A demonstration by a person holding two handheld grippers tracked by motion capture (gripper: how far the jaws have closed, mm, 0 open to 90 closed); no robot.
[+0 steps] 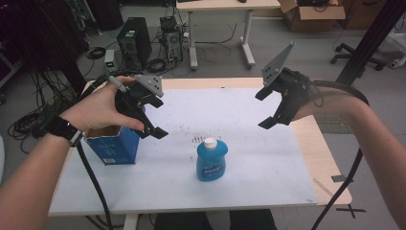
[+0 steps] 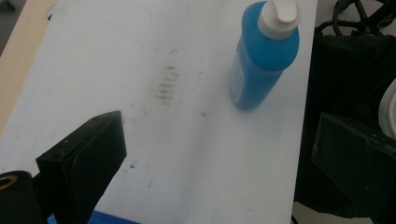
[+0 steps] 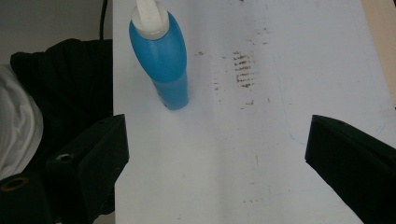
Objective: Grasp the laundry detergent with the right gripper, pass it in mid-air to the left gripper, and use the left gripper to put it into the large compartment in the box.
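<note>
A: Where do we stand with our two grippers?

B: In the high view our left gripper [image 1: 152, 117] hangs at centre left, above the open-topped blue cardboard box [image 1: 112, 146]. Its jaws are spread wide and hold nothing. Our right gripper [image 1: 267, 108] hangs at upper right of centre, jaws equally wide and equally empty.

A: And the thing we are after?

B: The blue plastic bottle with the white cap [image 1: 211, 160] stands upright at lower centre of that view, on the white sheet [image 1: 268, 163] covering the table, roughly between the two grippers and nearer to us. It is well apart from both, and just right of the box without touching it.

A: Why do we hold the grippers so?

B: We judge they are raised and open so either can come down around the bottle. In the left gripper view the bottle [image 2: 261, 60] sits at upper right, ahead of the jaws. In the right gripper view it [image 3: 161, 56] sits at upper left. Both cameras tilt toward it.

A: And the box?

B: Its open top faces up, likely to receive the bottle.
</note>
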